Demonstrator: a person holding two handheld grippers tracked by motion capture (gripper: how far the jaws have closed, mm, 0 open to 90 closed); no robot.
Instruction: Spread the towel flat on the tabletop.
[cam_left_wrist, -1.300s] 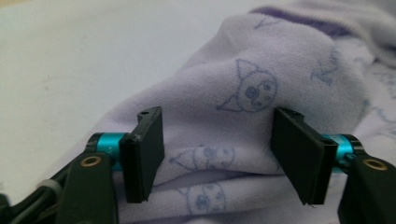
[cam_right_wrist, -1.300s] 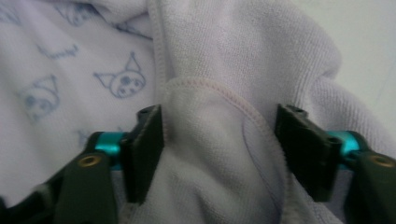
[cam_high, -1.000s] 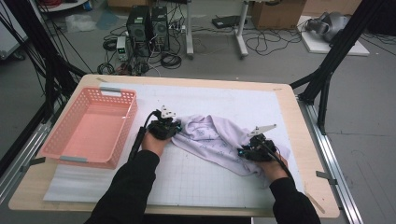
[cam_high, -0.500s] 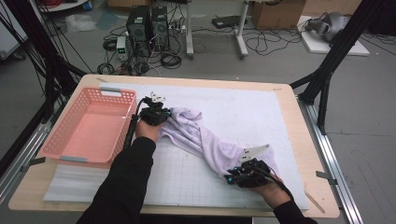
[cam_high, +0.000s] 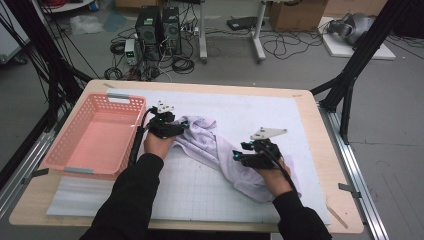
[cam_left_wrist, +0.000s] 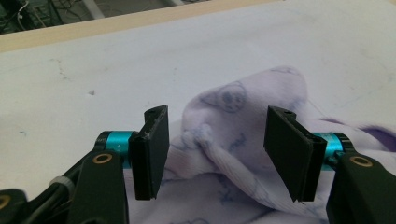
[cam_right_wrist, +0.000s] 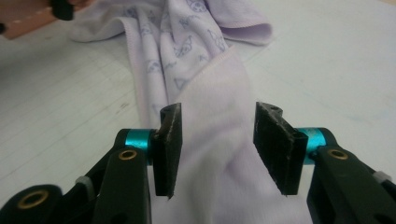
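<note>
A pale lilac printed cloth lies stretched in a rumpled band across the white mat, from upper left to lower right. My left gripper sits at its upper-left end; its jaws have just been opening, and a bunched fold of the cloth lies between them with the pads off it. At the lower-right end is my right gripper, jaws also just opened, standing apart over the cloth without pressing it.
A pink plastic basket stands at the table's left side, close to my left arm. The white gridded mat covers most of the wooden table. Black frame posts and cables stand beyond the far edge.
The cloth was pulled out into a long band, then both grippers opened and let go of it. My right gripper moved back up and inward from the near edge.
</note>
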